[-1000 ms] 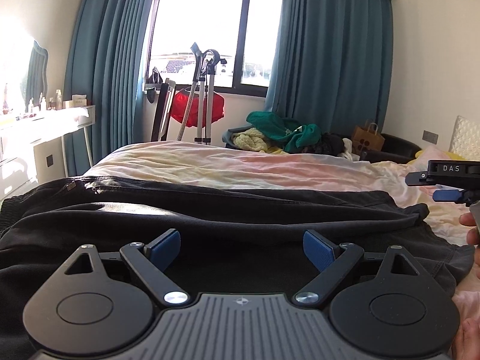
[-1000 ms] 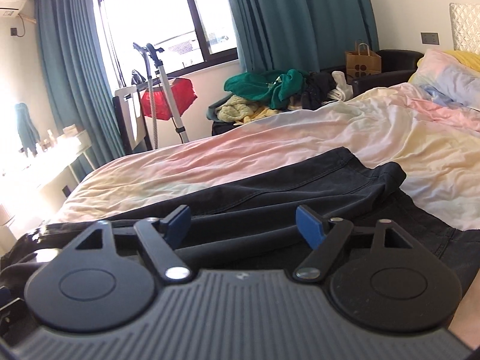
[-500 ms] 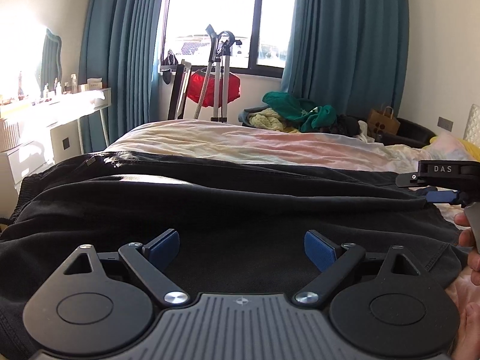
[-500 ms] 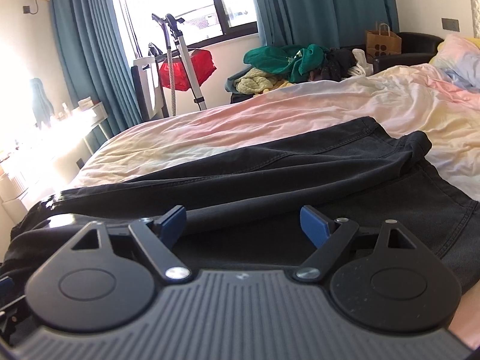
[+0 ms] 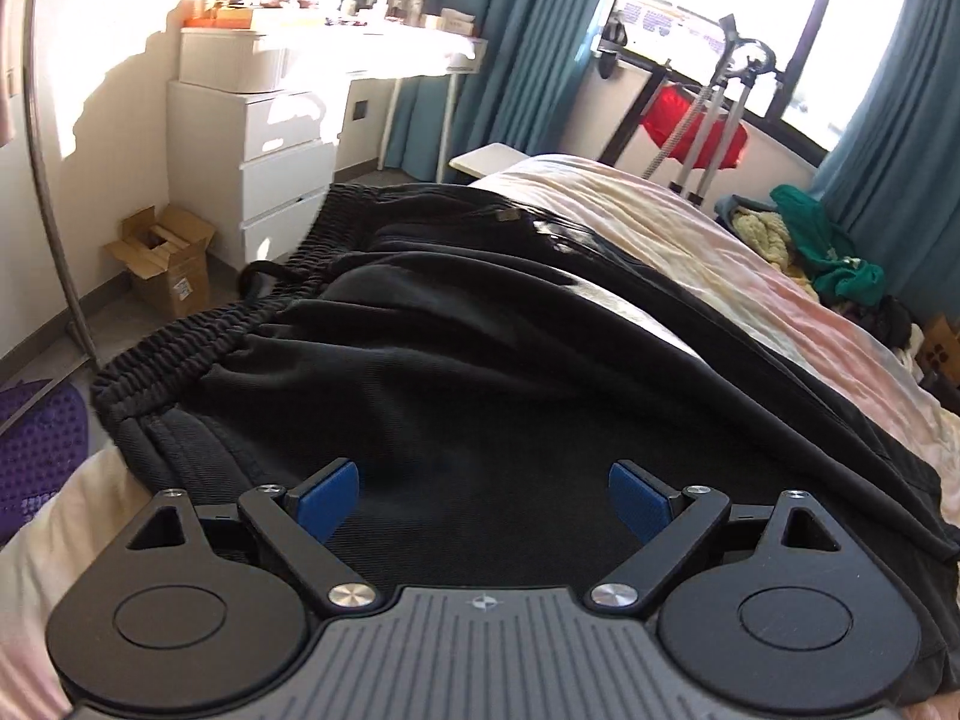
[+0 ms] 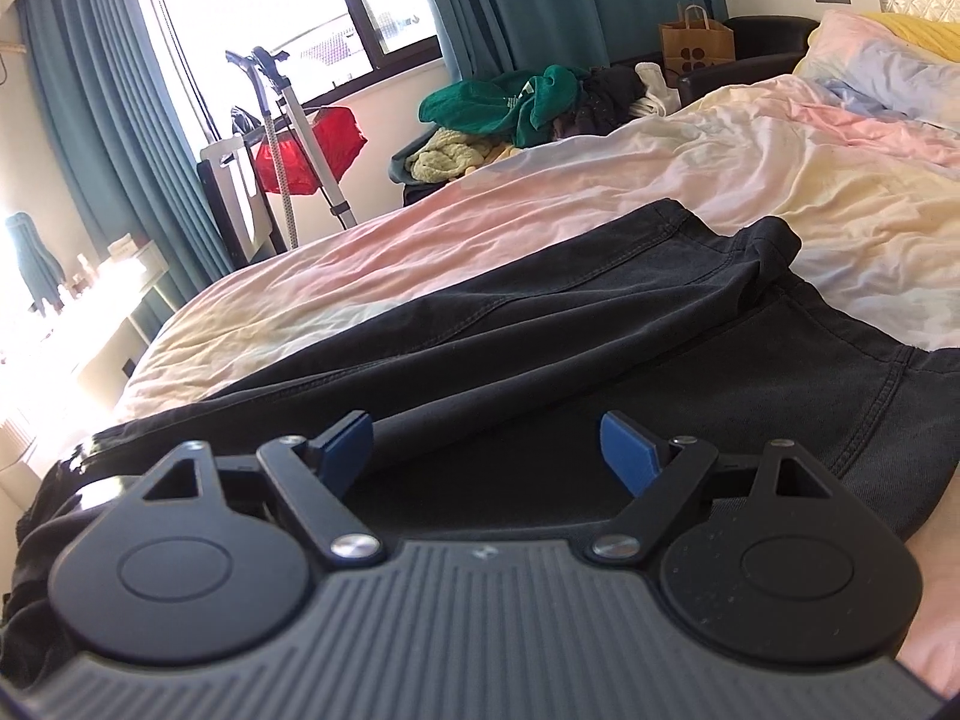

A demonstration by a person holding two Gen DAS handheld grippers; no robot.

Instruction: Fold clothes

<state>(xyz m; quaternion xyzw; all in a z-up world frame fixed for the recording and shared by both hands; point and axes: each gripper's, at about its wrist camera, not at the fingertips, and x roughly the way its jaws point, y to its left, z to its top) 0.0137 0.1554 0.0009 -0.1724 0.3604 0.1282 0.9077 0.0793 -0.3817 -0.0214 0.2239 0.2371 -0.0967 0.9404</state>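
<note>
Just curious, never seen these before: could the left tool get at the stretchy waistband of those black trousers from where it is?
Probably yes. The left tool is open above the black trousers, and the elastic waistband lies uncovered ahead to its left, with nothing between.

- The trousers (image 5: 480,372) lie across the near part of the bed (image 6: 600,228).
- Their waistband (image 5: 198,336) is at the left, their hems (image 6: 888,384) at the right.
- A clothes pile (image 6: 510,108) sits beyond the bed's far side.
- Drawers (image 5: 270,156) stand far left.
</note>
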